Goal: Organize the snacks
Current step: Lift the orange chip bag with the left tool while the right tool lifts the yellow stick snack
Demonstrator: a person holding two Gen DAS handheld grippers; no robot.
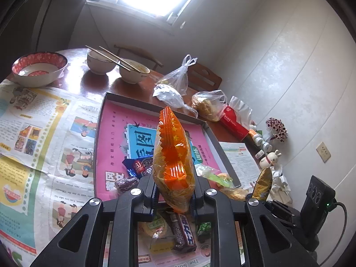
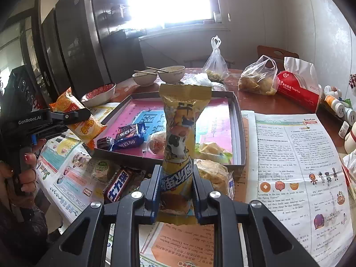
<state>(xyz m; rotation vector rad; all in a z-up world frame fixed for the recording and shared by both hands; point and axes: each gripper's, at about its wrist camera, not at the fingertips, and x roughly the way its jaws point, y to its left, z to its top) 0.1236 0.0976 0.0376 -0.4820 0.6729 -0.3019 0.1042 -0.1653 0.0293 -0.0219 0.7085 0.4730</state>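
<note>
Crinkly orange snack pack (image 1: 173, 162) clamped in left claw (image 1: 173, 197); glossy yellow pouch (image 2: 179, 153) clamped in right claw (image 2: 176, 191) — pouch print readable only from right wrist.

We see most of the tray (image 2: 235, 120) floor bare toward its far wall and right side, so a gripper could pass down there. Its near edge is crowded by a blue packet (image 2: 128, 138), a dark candy (image 2: 104, 142) and clear-wrapped snacks (image 2: 211, 149), and just outside that edge lie a chocolate bar (image 2: 118, 183) and more wrapped snacks. Beyond the tray's far wall, two bowls (image 2: 171, 73) with chopsticks, plastic bags (image 2: 258, 79) and a red tissue pack (image 2: 298, 91) block the way, while the newspaper (image 2: 296, 155) right of the tray lies flat and open.
</note>
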